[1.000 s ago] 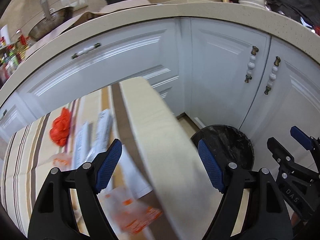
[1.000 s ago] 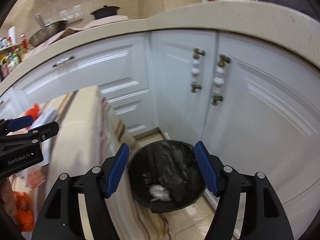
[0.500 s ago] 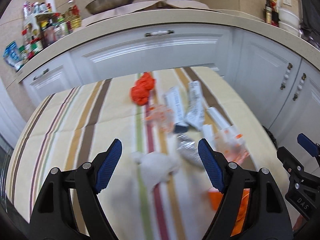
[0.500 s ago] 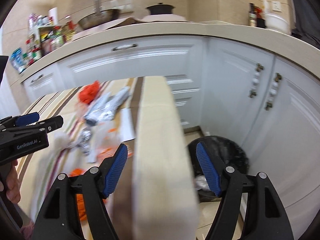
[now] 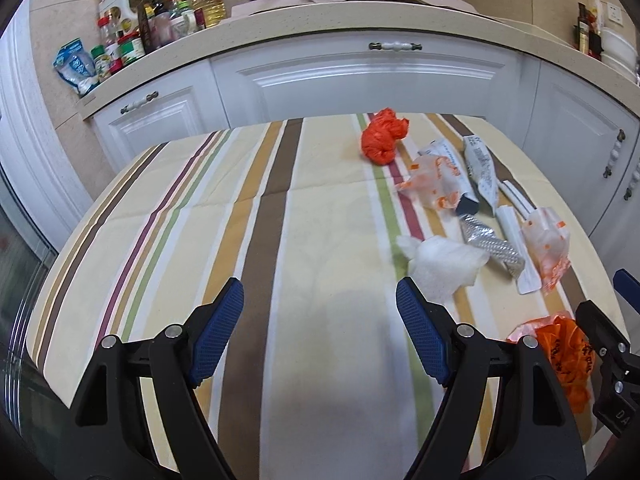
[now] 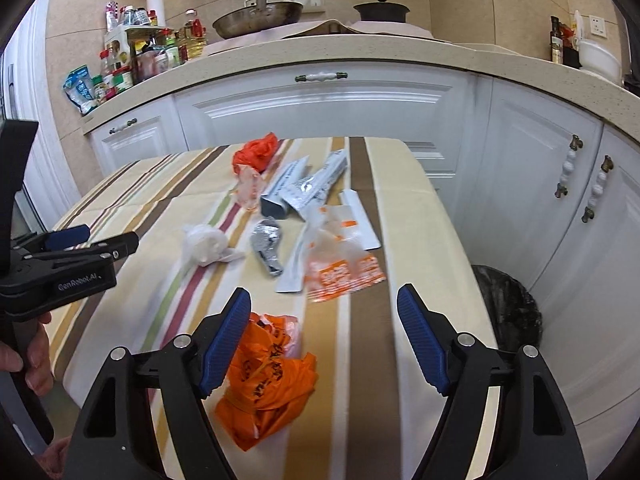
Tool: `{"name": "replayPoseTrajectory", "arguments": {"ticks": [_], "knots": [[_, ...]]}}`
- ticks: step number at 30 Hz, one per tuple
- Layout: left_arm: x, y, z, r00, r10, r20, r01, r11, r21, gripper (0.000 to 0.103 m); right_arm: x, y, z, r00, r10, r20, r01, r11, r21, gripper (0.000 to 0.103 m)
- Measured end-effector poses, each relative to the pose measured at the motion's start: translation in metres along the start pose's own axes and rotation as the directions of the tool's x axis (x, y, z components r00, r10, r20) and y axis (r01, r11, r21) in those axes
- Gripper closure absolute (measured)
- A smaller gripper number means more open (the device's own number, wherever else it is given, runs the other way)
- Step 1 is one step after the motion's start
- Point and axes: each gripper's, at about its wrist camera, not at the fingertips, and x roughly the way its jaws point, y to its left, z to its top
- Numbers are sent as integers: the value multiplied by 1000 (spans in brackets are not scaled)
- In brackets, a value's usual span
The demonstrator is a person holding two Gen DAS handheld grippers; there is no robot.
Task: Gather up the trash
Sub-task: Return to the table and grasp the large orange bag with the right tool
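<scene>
Trash lies on the striped tablecloth [image 5: 256, 216]: a crumpled orange bag [image 5: 383, 139] at the far side, a white tissue wad [image 5: 440, 266], a silver foil wrapper [image 5: 490, 245], clear orange-printed wrappers [image 5: 436, 182], grey pouches [image 6: 316, 184] and a near orange plastic bag [image 6: 266, 380]. My left gripper [image 5: 320, 334] is open and empty above bare cloth, left of the tissue. My right gripper [image 6: 324, 344] is open and empty, its left finger just over the near orange bag. The black-lined trash bin [image 6: 510, 308] stands on the floor right of the table.
White kitchen cabinets [image 5: 360, 76] and a beige counter [image 6: 360, 58] curve behind and to the right of the table. On the counter are a pan [image 6: 258, 18], a pot [image 6: 382, 10] and several bottles [image 5: 132, 36]. The table's right edge [image 6: 448, 240] drops toward the bin.
Both grippers have swung left, away from the bin and cabinets, to face the table top and the trash. Both stay open and empty.
</scene>
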Motion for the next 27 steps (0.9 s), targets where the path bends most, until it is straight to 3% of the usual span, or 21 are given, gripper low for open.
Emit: {"name": "replayPoseTrajectory", "arguments": {"ticks": [7,17,19,21,27], "knots": [[2,9,-7,1000,8,-7,-8,1000,-16,26,-6,10,2,1000,4,15,-4,1000,-21,29],[6,10,-15,1000,12,-24,-12,1000,-16,26,9,21,-20,998,27,-56,-30,998,-46,29],[5,8,-16,1000,6,-24,-6,1000,-11,26,10,21,-24,998,22,-57,-25,998,-54,35],[5,4,-16,1000,0,-26,0,1000,-5,26,10,20,-25,998,31,-59,-34,998,-53,55],[5,-11,-14,999,-43,-33,43,999,8,26,2,10,-21,999,16,-35,-17,999,-48,67]]}}
